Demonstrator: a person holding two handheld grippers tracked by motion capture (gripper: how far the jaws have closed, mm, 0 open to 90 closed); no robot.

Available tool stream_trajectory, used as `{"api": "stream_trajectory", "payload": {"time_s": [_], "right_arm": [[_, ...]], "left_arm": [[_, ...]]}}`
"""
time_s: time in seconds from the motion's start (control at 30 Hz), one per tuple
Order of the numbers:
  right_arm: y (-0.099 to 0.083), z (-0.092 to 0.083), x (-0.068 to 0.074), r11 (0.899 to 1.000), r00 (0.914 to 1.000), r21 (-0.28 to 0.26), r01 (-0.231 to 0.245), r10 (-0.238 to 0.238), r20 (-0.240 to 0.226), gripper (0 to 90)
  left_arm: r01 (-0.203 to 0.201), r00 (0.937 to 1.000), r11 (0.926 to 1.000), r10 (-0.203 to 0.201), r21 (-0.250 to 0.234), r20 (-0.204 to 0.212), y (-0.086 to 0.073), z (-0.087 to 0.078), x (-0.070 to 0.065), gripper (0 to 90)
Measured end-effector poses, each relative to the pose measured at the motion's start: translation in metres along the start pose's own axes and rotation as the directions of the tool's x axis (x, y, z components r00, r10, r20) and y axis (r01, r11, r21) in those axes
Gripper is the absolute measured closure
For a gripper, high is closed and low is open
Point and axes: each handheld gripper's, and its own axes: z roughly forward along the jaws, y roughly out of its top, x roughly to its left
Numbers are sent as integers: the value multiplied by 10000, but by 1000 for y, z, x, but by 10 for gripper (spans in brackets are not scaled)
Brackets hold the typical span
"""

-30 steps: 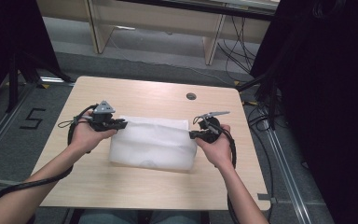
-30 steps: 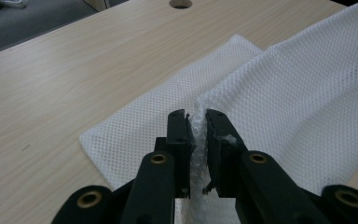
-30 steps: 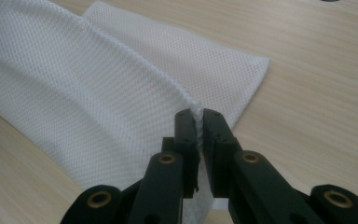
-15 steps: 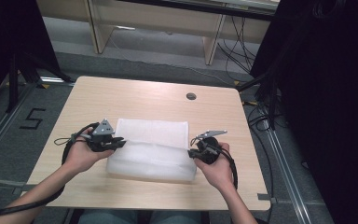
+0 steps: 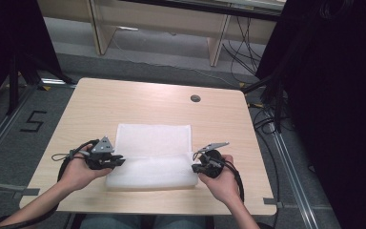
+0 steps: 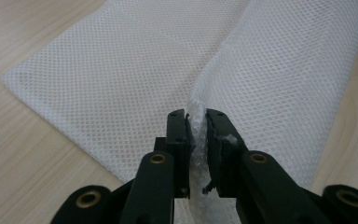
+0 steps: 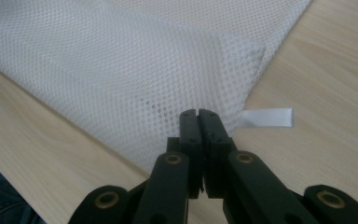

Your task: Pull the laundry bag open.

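both hands have pulled back toward the near edge of the surface (image 5: 124, 100), dragging the far edge of the white mesh bag (image 5: 153, 140) over so it's folded onto itself. left gripper (image 5: 119, 161) is clamped on a bunched mesh fold. right gripper (image 5: 195, 168) just finished closing, pinching the bag's corner beside its white tag (image 7: 266, 117).
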Motion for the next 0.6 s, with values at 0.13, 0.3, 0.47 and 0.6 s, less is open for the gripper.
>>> {"api": "stream_trajectory", "payload": {"time_s": [0.13,0.3,0.47,0.6], "right_arm": [[-1,-4,4,9977,9999,672,-44,54,-143,900],[8,-8,-3,9996,9994,72,-275,273,205,785],[36,10,-19,9948,9940,274,-981,967,502,625],[45,37,-30,9902,9910,504,-1304,1285,387,521]], "left_arm": [[-62,10000,10000,62,-47,3,-1,0,-2,794],[-359,9993,9993,360,126,-75,0,3,-3,799],[-471,9989,9987,473,181,-78,0,7,-3,799],[-476,9988,9986,479,245,-121,0,7,-2,800]]}}
